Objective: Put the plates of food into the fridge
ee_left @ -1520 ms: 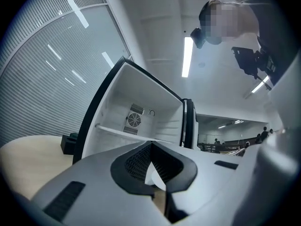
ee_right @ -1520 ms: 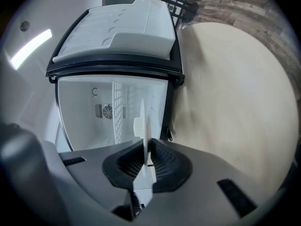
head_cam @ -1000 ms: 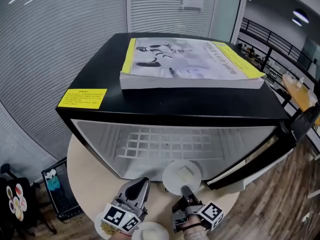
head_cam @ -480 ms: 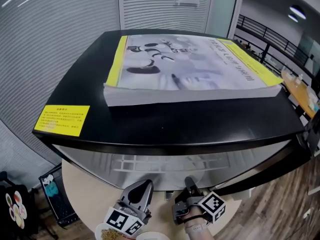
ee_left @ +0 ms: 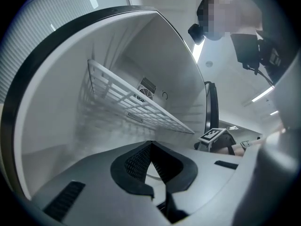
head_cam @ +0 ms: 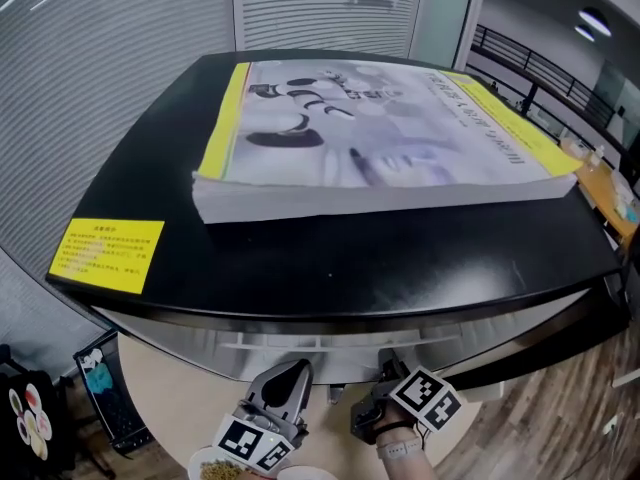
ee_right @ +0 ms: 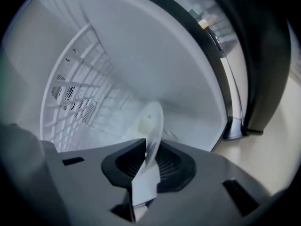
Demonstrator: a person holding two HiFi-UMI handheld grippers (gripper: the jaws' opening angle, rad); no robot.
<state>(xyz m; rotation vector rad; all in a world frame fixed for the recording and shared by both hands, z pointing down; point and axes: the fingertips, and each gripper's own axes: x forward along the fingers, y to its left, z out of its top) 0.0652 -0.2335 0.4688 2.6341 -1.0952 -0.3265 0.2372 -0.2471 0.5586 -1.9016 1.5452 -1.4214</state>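
On the fridge (head_cam: 330, 263), yellow sticker (head_cam: 106, 253) and book (head_cam: 380, 128) carry unreadable print; left tool (head_cam: 297, 370) is closed and empty, while right tool (ee_right: 148, 149), jaws just loosening, pinches a plate (ee_right: 153, 121).

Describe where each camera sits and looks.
Head view: on the head, down onto the black fridge and yellow-edged book; left hand-held gripper, right hand-held gripper show.
Left gripper view: on its gripper, into the fridge; shut jaws.
Right gripper view: likewise; jaws, just easing open, pinch a white round plate.
Gripper views share: white wire shelf.
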